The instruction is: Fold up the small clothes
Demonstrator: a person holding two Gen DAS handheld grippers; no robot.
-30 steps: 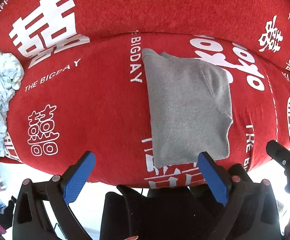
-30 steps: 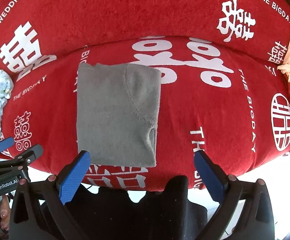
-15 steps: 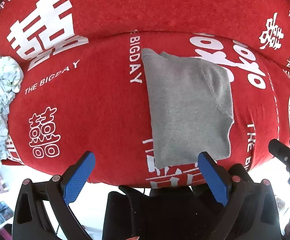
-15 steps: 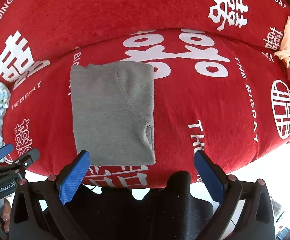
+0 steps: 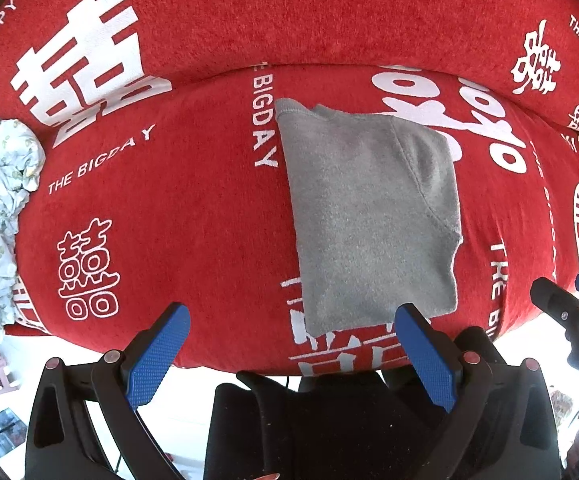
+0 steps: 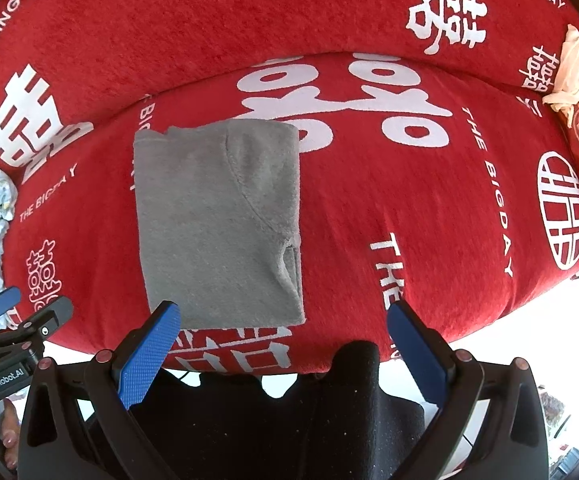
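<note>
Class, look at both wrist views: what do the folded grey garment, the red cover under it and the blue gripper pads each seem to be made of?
Grey garment: probably fleece or brushed knit; matte, fuzzy nap, stitched seam. Red cover: likely chenille or plush woven fabric; coarse pile, flat white printed lettering. Blue pads: seemingly rubber or moulded plastic; fine dotted grip texture, on glossy black plastic fingers.
</note>
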